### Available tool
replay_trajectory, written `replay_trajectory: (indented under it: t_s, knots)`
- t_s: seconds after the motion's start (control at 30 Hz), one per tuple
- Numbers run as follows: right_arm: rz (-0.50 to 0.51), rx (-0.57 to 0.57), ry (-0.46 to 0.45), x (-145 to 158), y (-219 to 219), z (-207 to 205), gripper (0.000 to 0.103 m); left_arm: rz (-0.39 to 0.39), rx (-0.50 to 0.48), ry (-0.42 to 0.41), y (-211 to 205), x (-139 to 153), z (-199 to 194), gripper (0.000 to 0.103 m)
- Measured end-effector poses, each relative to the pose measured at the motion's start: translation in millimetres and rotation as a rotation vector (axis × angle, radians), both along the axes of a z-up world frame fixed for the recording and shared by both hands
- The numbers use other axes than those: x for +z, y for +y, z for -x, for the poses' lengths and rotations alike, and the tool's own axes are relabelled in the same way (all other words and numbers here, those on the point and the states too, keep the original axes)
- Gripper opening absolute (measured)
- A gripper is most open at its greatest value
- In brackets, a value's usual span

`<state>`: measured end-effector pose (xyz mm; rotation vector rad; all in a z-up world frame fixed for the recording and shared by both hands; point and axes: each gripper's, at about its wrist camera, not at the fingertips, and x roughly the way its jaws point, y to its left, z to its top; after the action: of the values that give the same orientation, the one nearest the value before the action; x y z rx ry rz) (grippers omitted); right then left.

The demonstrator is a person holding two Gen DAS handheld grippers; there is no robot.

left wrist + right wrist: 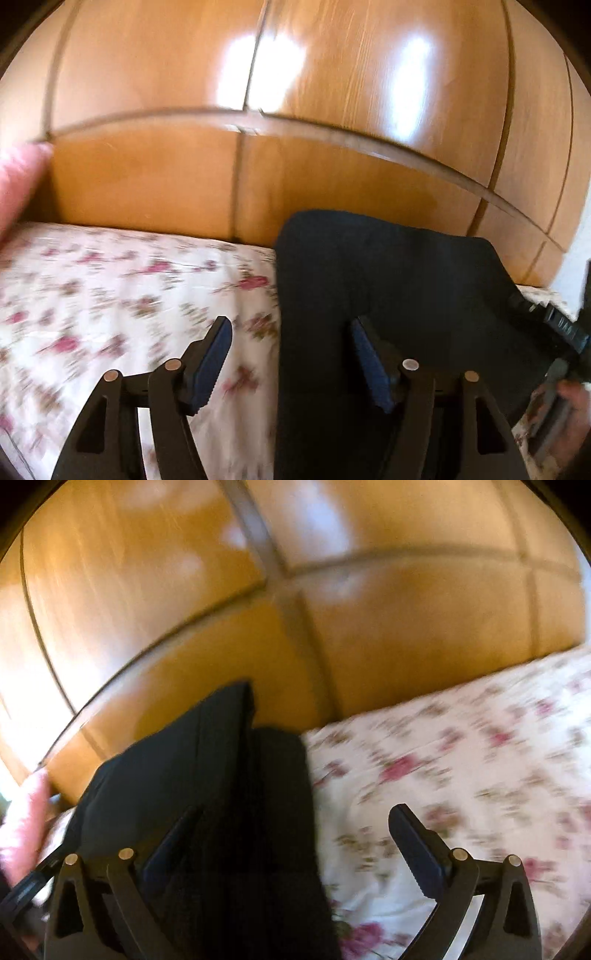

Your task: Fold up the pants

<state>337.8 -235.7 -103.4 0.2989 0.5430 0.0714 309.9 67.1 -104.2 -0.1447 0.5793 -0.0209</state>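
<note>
The dark folded cloth pants (pixel 388 295) lie on the flowery bed sheet (pixel 110 295), a long strip running from the bottom middle of the frame up toward the shiny wooden headboard (pixel 295 92). The left hand-held gripper (pixel 291 362) and the right hand-held gripper (pixel 291 845) are both spread wide, holding nothing. Each sits over one long edge, about equally near.

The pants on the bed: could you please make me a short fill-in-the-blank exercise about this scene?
1. The pants are ____ in colour.
2. They lie on a bedsheet printed with ____.
3. The jaws of the left gripper and the right gripper stand ____.
4. Behind the bed rises a glossy ____ panel.

Missing words: black; flowers; open; wooden
</note>
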Motion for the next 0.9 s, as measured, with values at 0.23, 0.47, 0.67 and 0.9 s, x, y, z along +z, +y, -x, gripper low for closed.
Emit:
replay_trajectory:
  t_s: [0.23,0.47,0.67,0.9]
  knots:
    - [0.108,-0.090,-0.090,21.3,12.5,73.0,0.103,-0.078,0.031,-0.088,-35.5,14.8,79.9,0.068]
    - [0.255,0.049,-0.120,28.5,65.6,142.0,0.103,-0.133,-0.032,-0.074,-71.7,15.7,125.7,0.068]
    - [0.289,0.069,-0.115,25.9,89.3,187.4,0.103,-0.087,-0.012,-0.084,-72.0,17.8,152.3,0.068]
    - [0.294,-0.004,-0.105,23.3,90.5,209.6,0.103,-0.072,0.044,-0.098,-71.8,20.7,168.1,0.068]
